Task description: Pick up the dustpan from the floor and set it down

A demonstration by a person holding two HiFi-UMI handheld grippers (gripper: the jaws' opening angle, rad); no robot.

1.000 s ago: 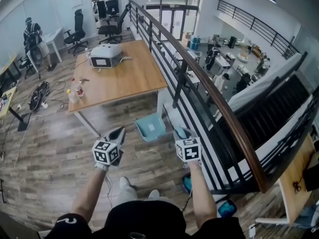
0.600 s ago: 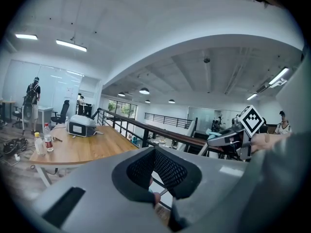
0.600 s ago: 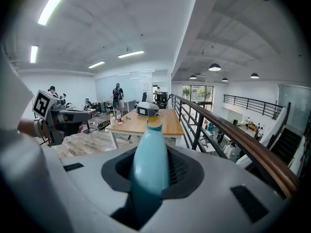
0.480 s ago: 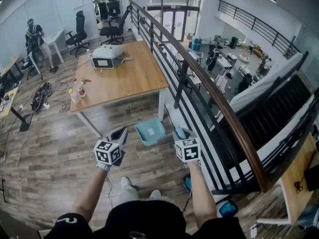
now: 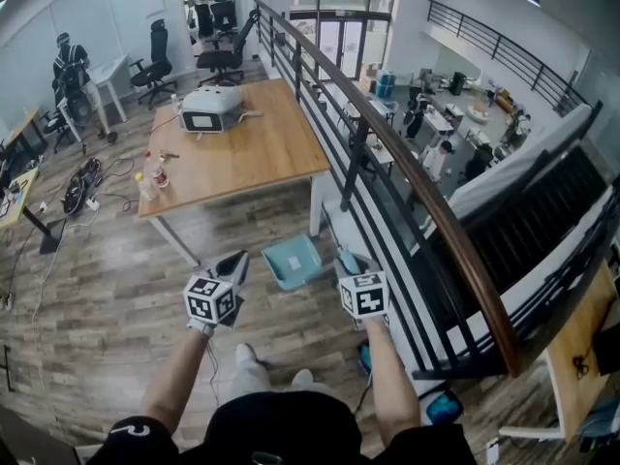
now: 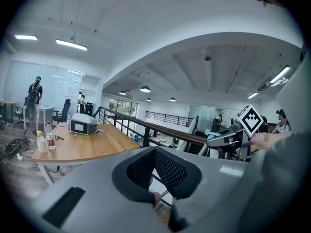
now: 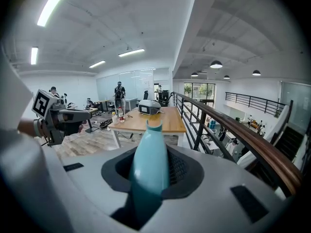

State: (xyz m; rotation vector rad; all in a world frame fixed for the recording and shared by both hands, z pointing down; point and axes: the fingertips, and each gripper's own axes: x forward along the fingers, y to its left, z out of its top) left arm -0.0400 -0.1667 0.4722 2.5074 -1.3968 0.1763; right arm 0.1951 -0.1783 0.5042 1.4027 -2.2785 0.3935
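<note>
The teal dustpan hangs above the wood floor in front of me, between the table leg and the railing. Its handle runs back between the jaws of my right gripper, which is shut on it; in the right gripper view the handle fills the gap of the right gripper. To the left, at about the same height, my left gripper is clear of the pan. In its own view the left gripper stands a little open, with nothing between its mesh pads.
A wooden table with a grey device and bottles stands ahead. A dark railing with a wooden rail runs along the right. A person, office chairs and floor cables are at far left. A blue object lies by my right foot.
</note>
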